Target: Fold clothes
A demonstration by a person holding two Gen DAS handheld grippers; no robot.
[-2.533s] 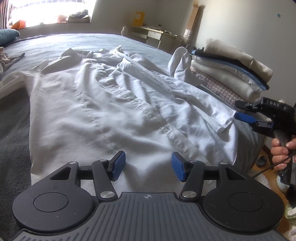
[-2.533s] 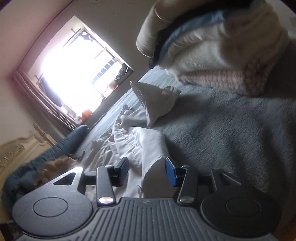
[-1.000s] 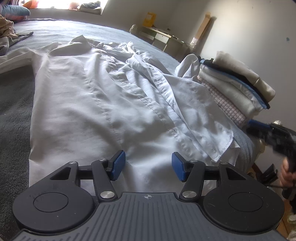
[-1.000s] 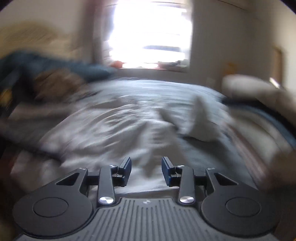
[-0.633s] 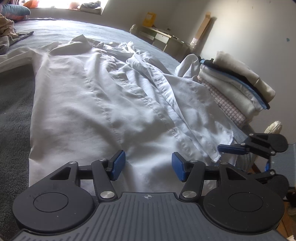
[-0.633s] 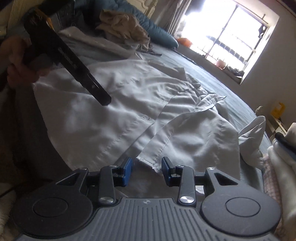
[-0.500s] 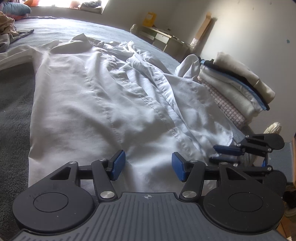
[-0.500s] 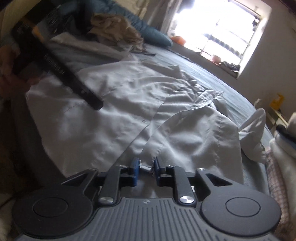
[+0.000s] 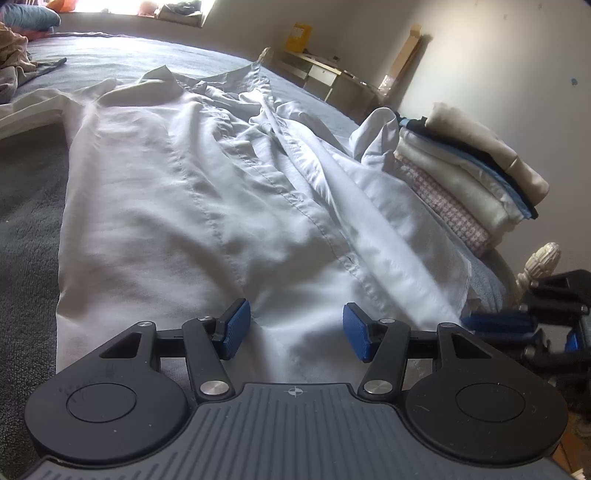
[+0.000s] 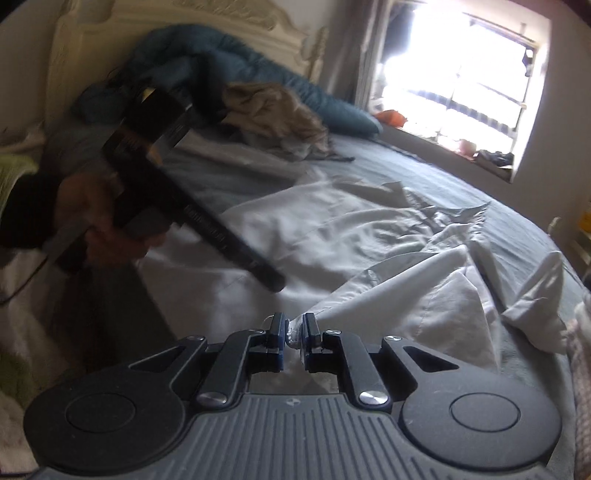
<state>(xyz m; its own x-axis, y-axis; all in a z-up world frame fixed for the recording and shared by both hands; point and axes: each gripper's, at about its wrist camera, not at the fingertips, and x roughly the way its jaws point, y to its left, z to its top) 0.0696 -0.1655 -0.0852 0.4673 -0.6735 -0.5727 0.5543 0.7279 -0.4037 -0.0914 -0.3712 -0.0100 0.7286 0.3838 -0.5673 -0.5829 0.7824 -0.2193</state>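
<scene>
Right gripper (image 10: 293, 338) pinching the white shirt's (image 9: 207, 206) hem corner; left gripper (image 9: 293, 334) jaws wide over the hem, holding nothing.

a wide bed (image 9: 33, 206) with a grey-blue cover fills most of both views. its cream carved headboard (image 10: 177, 22) stands against a pale wall, and a carved cream bedpost finial (image 9: 541, 264) shows at the foot corner. a bright window (image 10: 461, 81) with bars lets in strong daylight over a low sill (image 10: 469, 153) that carries small items. a teal pillow (image 10: 236, 74) lies near the headboard. against the far plain wall (image 9: 498, 48) stands a light bench (image 9: 325, 75) with drawers, a yellow box (image 9: 300, 37) on it and a cardboard piece (image 9: 406, 50) leaning beside.
</scene>
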